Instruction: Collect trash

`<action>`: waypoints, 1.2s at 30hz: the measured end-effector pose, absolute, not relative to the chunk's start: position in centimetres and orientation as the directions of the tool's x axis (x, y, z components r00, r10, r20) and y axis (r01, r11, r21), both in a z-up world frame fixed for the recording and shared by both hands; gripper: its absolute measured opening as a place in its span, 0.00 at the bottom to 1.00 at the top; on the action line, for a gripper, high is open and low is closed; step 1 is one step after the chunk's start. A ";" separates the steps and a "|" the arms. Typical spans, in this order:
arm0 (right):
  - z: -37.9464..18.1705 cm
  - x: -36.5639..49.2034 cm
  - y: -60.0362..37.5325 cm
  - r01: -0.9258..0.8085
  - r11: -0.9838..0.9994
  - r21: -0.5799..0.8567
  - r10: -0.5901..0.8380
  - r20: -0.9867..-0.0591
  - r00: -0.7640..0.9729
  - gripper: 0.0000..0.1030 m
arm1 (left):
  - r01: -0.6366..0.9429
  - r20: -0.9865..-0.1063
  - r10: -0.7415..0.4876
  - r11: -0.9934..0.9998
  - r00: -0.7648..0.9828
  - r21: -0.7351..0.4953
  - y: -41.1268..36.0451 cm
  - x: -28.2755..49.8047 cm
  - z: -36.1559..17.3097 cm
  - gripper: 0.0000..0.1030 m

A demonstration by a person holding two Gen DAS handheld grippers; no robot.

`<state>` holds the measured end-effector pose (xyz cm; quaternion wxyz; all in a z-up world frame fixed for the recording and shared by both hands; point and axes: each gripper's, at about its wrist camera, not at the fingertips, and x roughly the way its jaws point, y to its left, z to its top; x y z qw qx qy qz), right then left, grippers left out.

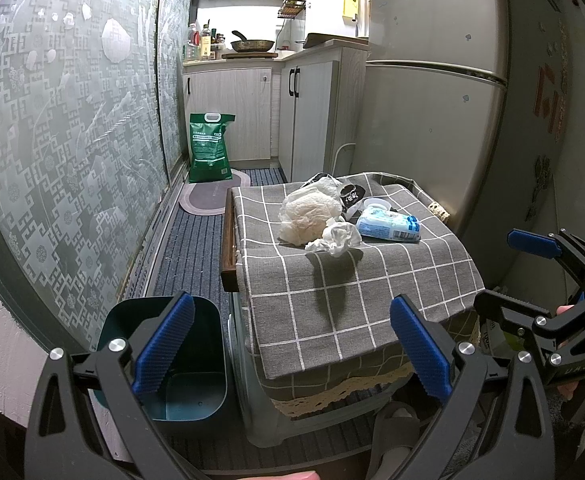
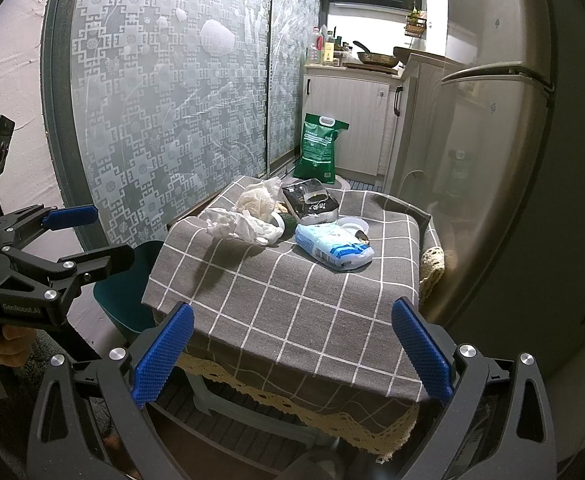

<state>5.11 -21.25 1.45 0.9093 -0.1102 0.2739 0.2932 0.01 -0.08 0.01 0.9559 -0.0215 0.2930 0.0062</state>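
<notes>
On the low table's grey checked cloth [image 1: 356,296] [image 2: 292,304] lies a pile of trash. It holds a crumpled white tissue [image 1: 338,236] [image 2: 244,226], a scrunched pale bag [image 1: 310,214] [image 2: 256,198], a blue-and-white wipes pack [image 1: 388,226] [image 2: 332,248], a black packet [image 1: 352,194] [image 2: 310,202] and a small white lid [image 1: 376,203] [image 2: 352,224]. A dark teal bin [image 1: 188,360] [image 2: 132,280] stands on the floor left of the table. My left gripper [image 1: 292,346] [image 2: 88,238] hangs open over the table's near edge and the bin. My right gripper [image 2: 292,352] [image 1: 520,276] is open at the near right, holding nothing.
A frosted patterned glass door [image 1: 72,140] runs along the left and a steel fridge [image 1: 432,100] stands to the right. A green sack [image 1: 210,148] leans by the far cabinets [image 1: 232,112]. Striped mats cover the floor. A slippered foot [image 1: 396,432] is under the table's near edge.
</notes>
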 end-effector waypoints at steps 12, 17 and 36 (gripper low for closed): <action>1.5 5.1 -21.3 -0.594 0.804 -0.040 0.473 -0.563 0.678 0.97 | -0.019 -0.556 -0.002 0.999 0.831 -0.032 -1.6 0.4 0.6 0.97; 1.5 5.2 -21.3 -0.594 0.803 -0.034 0.475 -0.565 0.674 0.97 | -0.019 -0.557 -0.001 0.999 0.830 -0.030 -1.7 0.5 0.4 0.97; 1.9 5.1 -21.8 -0.594 0.804 -0.017 0.487 -0.553 0.675 0.97 | -0.025 -0.564 0.010 1.000 0.826 -0.019 -0.3 0.2 0.0 0.97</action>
